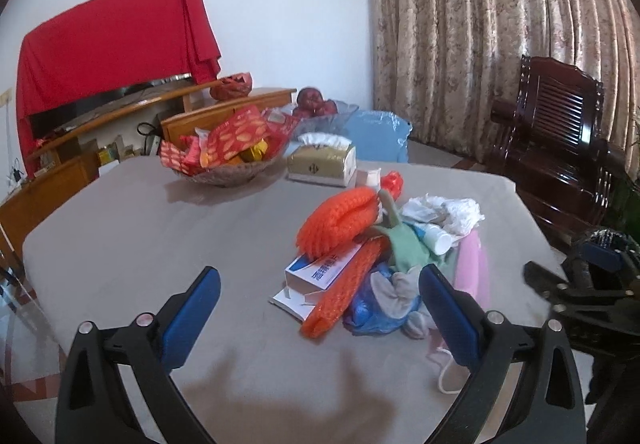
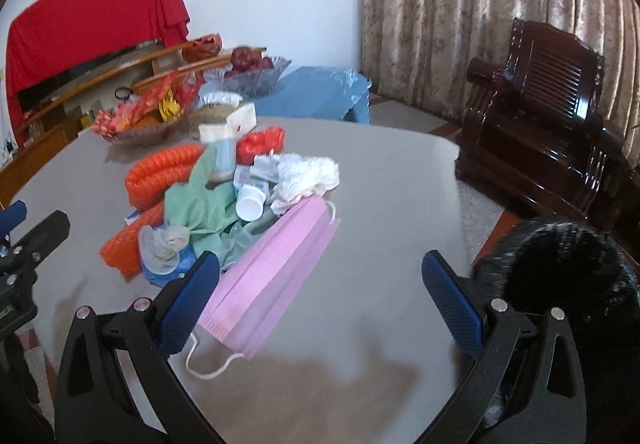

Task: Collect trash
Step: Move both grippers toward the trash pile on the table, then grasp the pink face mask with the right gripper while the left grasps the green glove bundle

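Observation:
A pile of trash lies on the grey table [image 1: 120,244]. It holds orange foam netting [image 1: 340,217], a blue-and-white box [image 1: 320,270], a green cloth [image 1: 404,248], crumpled white tissue [image 1: 460,213], a blue plastic bag [image 1: 370,314] and a pink face mask [image 1: 474,264]. My left gripper [image 1: 320,296] is open and empty, just in front of the pile's near left side. In the right wrist view the pink mask [image 2: 272,276] lies nearest, with tissue [image 2: 308,173] and green cloth [image 2: 200,205] behind. My right gripper [image 2: 320,280] is open and empty, its left finger [image 2: 188,300] beside the mask.
A basket of red snack packets [image 1: 224,151] and a gold tissue box [image 1: 322,161] stand at the table's far side. A dark wooden armchair [image 2: 540,115] stands to the right. A black bag [image 2: 560,276] sits by the right gripper. A blue-lined bin [image 2: 320,91] is beyond the table.

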A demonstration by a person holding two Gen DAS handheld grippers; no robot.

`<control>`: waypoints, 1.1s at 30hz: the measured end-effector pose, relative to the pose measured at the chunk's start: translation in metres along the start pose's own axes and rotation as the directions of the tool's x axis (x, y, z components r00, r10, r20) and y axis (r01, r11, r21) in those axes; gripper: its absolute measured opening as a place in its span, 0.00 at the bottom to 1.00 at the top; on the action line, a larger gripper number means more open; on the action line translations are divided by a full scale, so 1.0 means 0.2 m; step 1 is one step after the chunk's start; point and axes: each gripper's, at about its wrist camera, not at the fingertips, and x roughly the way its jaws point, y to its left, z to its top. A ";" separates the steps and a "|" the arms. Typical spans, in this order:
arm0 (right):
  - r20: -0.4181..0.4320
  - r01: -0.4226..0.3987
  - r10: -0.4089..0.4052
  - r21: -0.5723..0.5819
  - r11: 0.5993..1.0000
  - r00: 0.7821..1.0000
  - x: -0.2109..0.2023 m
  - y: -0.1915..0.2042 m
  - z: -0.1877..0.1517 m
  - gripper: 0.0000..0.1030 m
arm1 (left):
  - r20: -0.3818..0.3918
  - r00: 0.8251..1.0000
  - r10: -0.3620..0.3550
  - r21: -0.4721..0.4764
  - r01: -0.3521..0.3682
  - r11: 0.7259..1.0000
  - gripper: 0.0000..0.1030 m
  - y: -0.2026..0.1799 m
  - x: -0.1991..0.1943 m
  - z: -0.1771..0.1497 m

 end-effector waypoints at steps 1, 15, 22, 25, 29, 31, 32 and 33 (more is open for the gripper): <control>-0.009 -0.002 0.002 0.000 1.000 1.000 0.03 0.00 0.00 0.95 | -0.012 1.000 -0.012 -0.002 0.012 1.000 0.94 0.01 0.03 0.00; -0.209 -0.123 0.116 -0.022 0.992 0.971 0.37 0.11 -0.03 0.45 | -0.081 0.996 -0.024 0.021 0.026 0.999 0.93 0.05 0.20 -0.05; -0.239 -0.212 0.207 0.003 0.977 0.949 0.36 0.08 -0.04 0.00 | -0.096 0.993 -0.069 0.035 0.073 0.997 0.79 -0.01 0.23 -0.03; -0.217 -0.197 0.196 0.013 0.980 0.956 0.31 0.03 -0.02 0.00 | -0.102 0.990 -0.093 0.039 0.098 0.994 0.76 -0.04 0.24 -0.02; -0.185 -0.161 0.158 0.002 0.987 0.970 0.25 -0.06 0.01 0.00 | -0.106 0.986 -0.127 0.055 0.134 0.989 0.72 -0.12 0.26 -0.02; -0.189 -0.162 0.163 0.022 0.987 0.968 0.25 -0.10 0.02 0.04 | -0.106 0.984 -0.141 0.074 0.149 0.986 0.70 -0.17 0.27 -0.01; -0.190 -0.169 0.173 0.038 0.985 0.966 0.26 -0.11 0.02 0.04 | -0.108 0.983 -0.148 0.079 0.157 0.984 0.69 -0.19 0.27 -0.01; -0.194 -0.176 0.181 0.043 0.983 0.964 0.27 -0.11 0.02 0.04 | -0.111 0.982 -0.152 0.071 0.161 0.984 0.69 -0.20 0.28 -0.01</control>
